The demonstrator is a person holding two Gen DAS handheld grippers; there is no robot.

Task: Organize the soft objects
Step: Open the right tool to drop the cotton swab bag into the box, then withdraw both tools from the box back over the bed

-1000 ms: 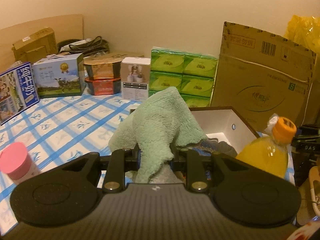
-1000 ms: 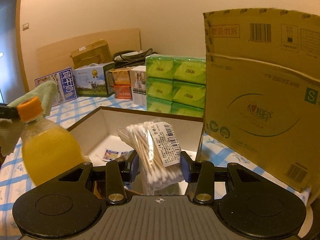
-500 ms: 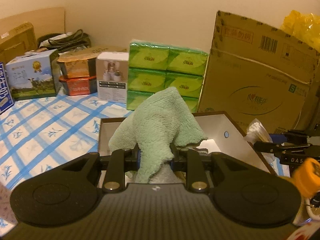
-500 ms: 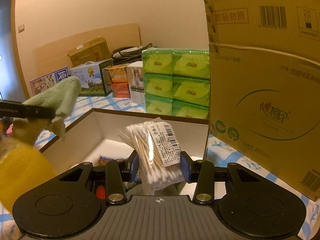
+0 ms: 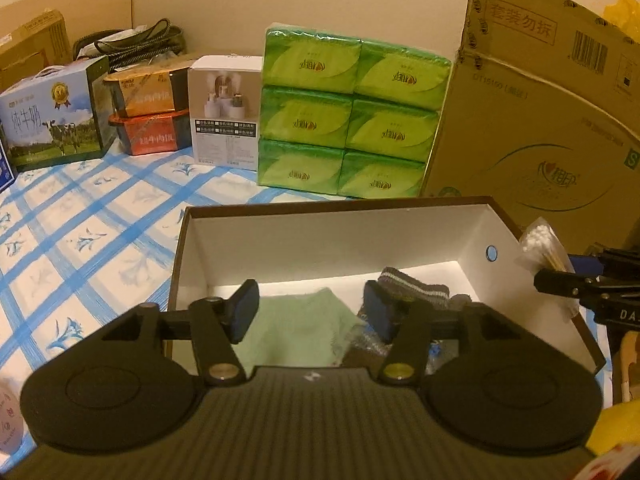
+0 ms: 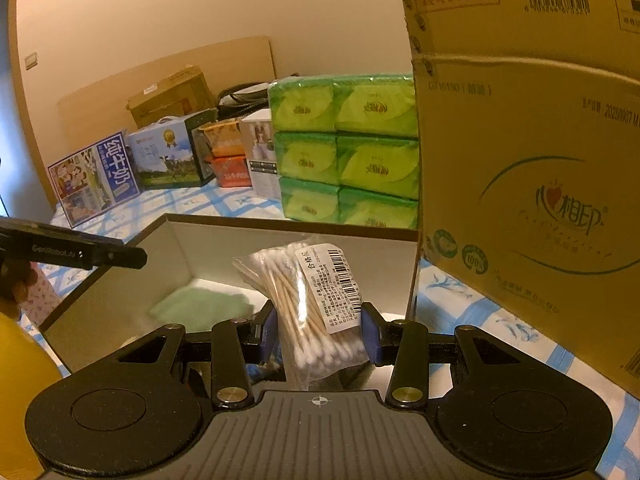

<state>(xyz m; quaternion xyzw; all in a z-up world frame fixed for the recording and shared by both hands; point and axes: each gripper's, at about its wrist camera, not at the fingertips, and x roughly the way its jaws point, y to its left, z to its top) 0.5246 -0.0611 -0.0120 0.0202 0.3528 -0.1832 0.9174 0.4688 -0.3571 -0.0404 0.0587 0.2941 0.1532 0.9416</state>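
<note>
Writing is showing mostly on the packaging: the big carton (image 6: 532,184) by the box's right edge is carrying a heart logo with "相印", "100%" in a green ring, a barcode and red stamped characters along its top flap. Your blue-and-white carton (image 5: 52,120) at the tablecloth's (image 5: 80,240) far left is reading "纯牛奶" under a cow picture; the green tissue packs (image 5: 348,120) are bearing a small logo too blurred to read.

Your left gripper (image 5: 310,312) is hanging over the open box (image 5: 332,236) with its jaws opening and nothing pressed between them; the green cloth (image 5: 296,328) is lying on the box floor below, near the left wall. A striped grey sock (image 5: 416,286) is sitting beside it, partly hidden by your right-hand pad.

Your right gripper (image 6: 318,336) is staying clamped on the cotton swab bag (image 6: 308,312), holding it above the box's near right side; its white label is showing a barcode and tiny print you cannot make out. A yellow bottle (image 6: 20,368) is cut off at the left edge.
</note>
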